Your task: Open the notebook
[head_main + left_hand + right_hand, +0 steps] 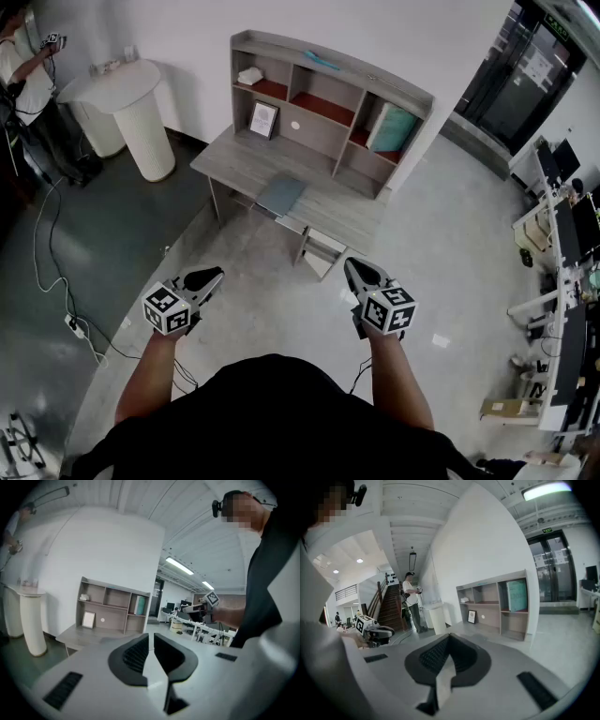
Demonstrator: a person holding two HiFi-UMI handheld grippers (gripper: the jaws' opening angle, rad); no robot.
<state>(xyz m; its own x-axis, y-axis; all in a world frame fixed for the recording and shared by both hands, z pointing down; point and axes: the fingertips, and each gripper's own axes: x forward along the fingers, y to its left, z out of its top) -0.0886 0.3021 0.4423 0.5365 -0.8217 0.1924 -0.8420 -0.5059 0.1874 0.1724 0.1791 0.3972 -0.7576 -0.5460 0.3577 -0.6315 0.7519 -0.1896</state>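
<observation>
Approach step: the 2 tongs hang well short of the counter (pixel 234 159) where the notebook (pixel 281 195) lies, apparently still closed. Left tongs (pixel 216 274) are barely parted, right tongs (pixel 352 266) are shut, and both are empty. Next, step nearer and reach for the cover.

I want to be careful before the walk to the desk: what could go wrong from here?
The cable on the floor at the left could catch a foot on the way. The notebook lies flat near the front edge of the desk, so a clumsy pinch at its cover might push it off.
</observation>
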